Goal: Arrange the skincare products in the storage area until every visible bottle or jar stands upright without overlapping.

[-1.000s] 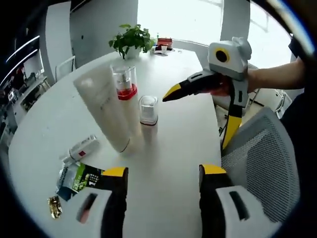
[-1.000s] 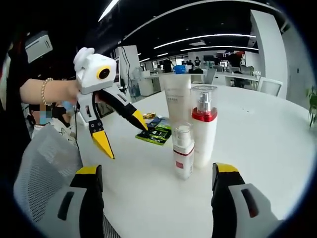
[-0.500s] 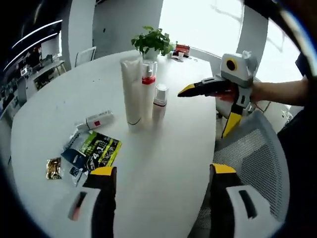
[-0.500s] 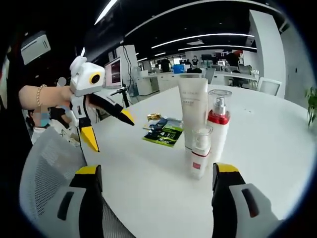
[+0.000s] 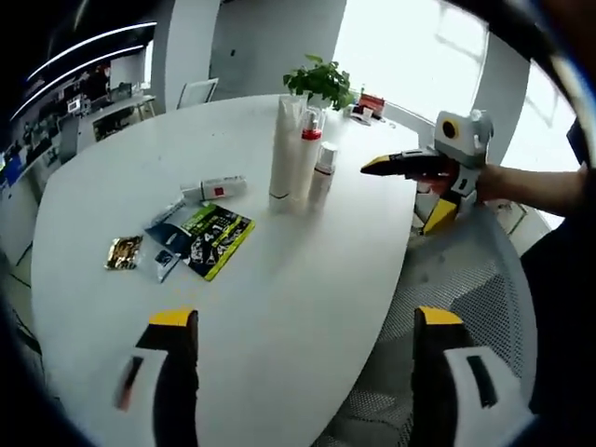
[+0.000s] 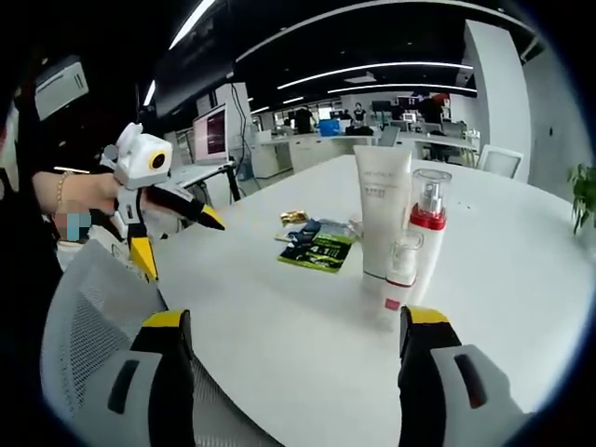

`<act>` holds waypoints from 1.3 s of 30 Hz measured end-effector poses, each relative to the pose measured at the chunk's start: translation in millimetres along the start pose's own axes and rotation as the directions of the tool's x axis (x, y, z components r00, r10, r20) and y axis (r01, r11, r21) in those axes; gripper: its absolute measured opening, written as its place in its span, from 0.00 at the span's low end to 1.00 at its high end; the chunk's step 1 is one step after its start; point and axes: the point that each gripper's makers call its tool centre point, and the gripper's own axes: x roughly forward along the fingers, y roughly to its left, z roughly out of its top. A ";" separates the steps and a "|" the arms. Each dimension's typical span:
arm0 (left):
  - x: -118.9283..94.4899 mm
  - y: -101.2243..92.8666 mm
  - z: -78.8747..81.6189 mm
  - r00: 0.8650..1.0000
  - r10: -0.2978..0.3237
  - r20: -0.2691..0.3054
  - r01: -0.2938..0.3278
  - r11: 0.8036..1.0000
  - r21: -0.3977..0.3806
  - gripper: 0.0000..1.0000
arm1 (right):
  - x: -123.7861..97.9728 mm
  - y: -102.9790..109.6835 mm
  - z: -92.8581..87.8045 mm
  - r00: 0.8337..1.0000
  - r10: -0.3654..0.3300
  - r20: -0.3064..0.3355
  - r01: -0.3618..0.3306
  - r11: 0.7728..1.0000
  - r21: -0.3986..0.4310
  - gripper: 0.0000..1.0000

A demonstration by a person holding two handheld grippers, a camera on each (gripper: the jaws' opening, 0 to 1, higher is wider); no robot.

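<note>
Change: both grippers have pulled back from the cluster over the last second; the bottles look smaller and farther in each view now.
Left gripper: jaws spread wide, empty, hanging over the near edge of the worktop.
Right gripper: jaws wide apart, holding nothing, well clear of the bottles.
Standing group: white tube, red-collared pump bottle and small spray bottle upright, close together.
Lying item: small white tube flat on its side left of the group.
Clutter: green sachets, gold packet.
Meaning: the retreat likely marks three products as set; the lying tube probably needs standing up.
</note>
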 end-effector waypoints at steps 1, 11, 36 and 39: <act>-3.7 1.1 -2.0 1.000 0.004 0.008 -0.004 1.000 -0.031 0.95 | -0.4 -0.1 -0.1 1.000 -0.005 -0.006 0.005 1.000 -0.007 0.92; -21.3 0.7 -22.3 0.999 0.032 0.037 -0.029 0.996 -0.089 0.99 | -3.0 -1.6 8.2 0.999 -0.051 0.009 0.051 0.999 -0.008 0.92; -22.8 -4.8 -16.2 0.994 0.085 0.068 -0.075 0.986 -0.147 0.99 | -11.9 -18.0 84.7 1.000 -0.003 0.008 0.004 0.991 -0.130 0.89; -21.0 -7.0 -12.3 0.991 0.096 0.093 -0.080 0.983 -0.168 0.99 | -9.8 -24.8 106.9 1.000 0.002 0.029 0.004 0.981 -0.194 0.89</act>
